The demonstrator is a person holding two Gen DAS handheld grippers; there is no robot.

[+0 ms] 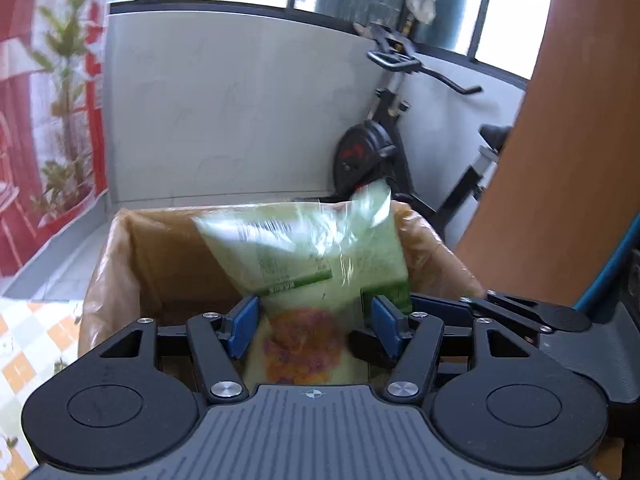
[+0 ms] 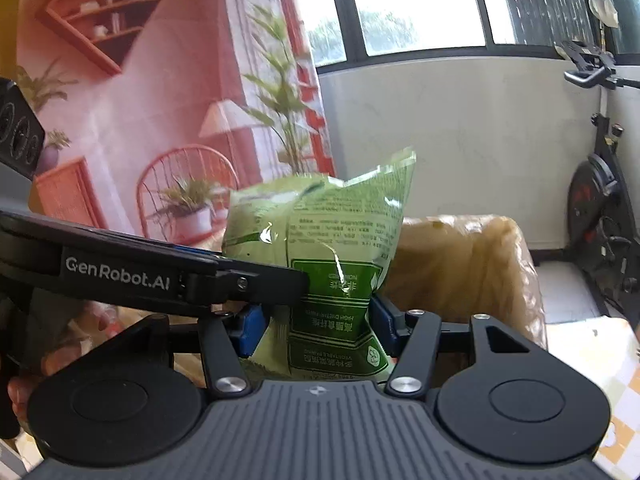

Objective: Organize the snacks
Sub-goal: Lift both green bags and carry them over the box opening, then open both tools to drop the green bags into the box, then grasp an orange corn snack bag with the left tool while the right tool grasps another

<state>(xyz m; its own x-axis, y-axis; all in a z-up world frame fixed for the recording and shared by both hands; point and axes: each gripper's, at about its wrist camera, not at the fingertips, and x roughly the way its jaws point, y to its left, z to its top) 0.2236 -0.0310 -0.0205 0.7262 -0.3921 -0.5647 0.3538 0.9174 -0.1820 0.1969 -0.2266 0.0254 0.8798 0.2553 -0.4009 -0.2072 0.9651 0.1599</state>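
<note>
Both grippers — left gripper (image 1: 314, 318) and right gripper (image 2: 316, 330) — are pinching the same puffy green plastic snack bag (image 2: 320, 240), blue pads pressing its lower half. It is hanging upright over the plastic-lined brown cardboard box (image 1: 160, 256) (left view blurred). Step in hand looks like the drop-in — next calls for lowering it inside, then releasing both grips.

Left wrist view: green snack bag (image 1: 304, 264) motion-blurred — print and barcode unreadable. Its lower end is hidden behind the left gripper (image 1: 314, 326) housing. Whether the blue pads (image 1: 245, 320) press the bag cannot be told.

Right wrist view: bag's (image 2: 332, 248) bottom edge is hidden behind the right gripper (image 2: 316, 330); small print too fine to read. The other gripper's arm covers the bag's left lower side.

Box (image 1: 160, 264) interior mostly hidden — contents cannot be told. Exercise bike (image 2: 600, 200) cut off at the right edge.
</note>
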